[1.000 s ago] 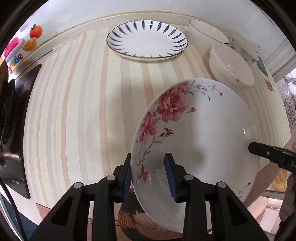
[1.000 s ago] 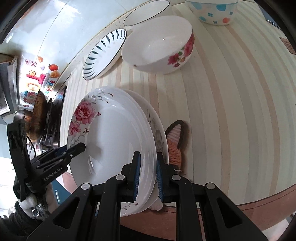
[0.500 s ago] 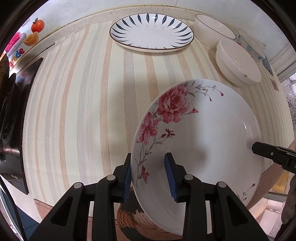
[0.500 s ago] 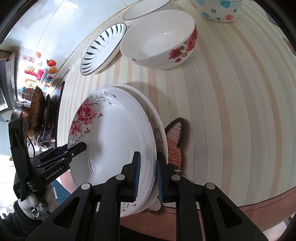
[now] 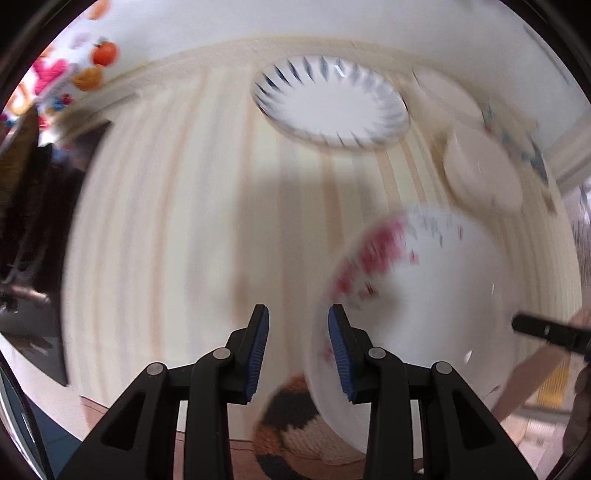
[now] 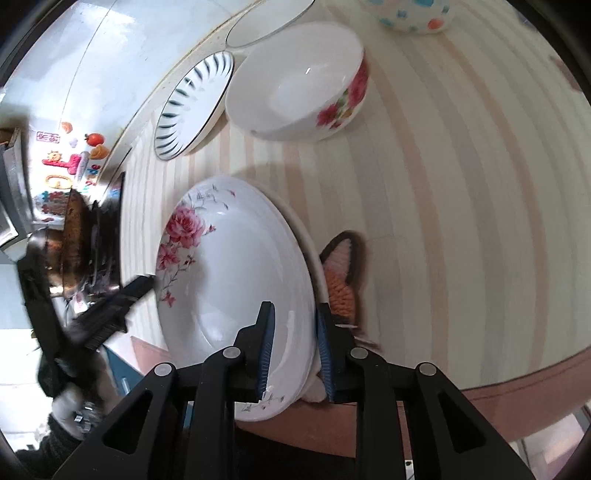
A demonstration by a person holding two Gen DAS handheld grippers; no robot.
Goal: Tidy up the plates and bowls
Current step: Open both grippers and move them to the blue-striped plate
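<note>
A white plate with pink roses [image 5: 424, 295] [image 6: 236, 277] lies on a second white plate [image 6: 295, 221] near the front table edge. In the right wrist view my right gripper [image 6: 295, 347] straddles the near rim of both plates, jaws a little apart and loose. My left gripper [image 5: 298, 347] is open over bare table just left of the rose plate, nothing between its fingers. It appears blurred in the right wrist view as the left gripper [image 6: 122, 302] beside the plate's left rim. The right gripper's fingers [image 5: 543, 328] show at that plate's far side.
At the back stand a blue-striped plate [image 5: 332, 107] [image 6: 192, 107], a rose-patterned bowl [image 6: 295, 81] [image 5: 480, 170], a dark-rimmed white bowl [image 6: 266, 22] and a dotted bowl [image 6: 410, 14]. A knitted mat [image 6: 340, 280] [image 5: 291, 424] lies under the plates. A black stove [image 5: 37, 221] borders the left.
My left gripper has come off the rose plate's rim and swung left. The rose plate has settled onto the lower plate, and the right gripper's jaws have widened slightly.
</note>
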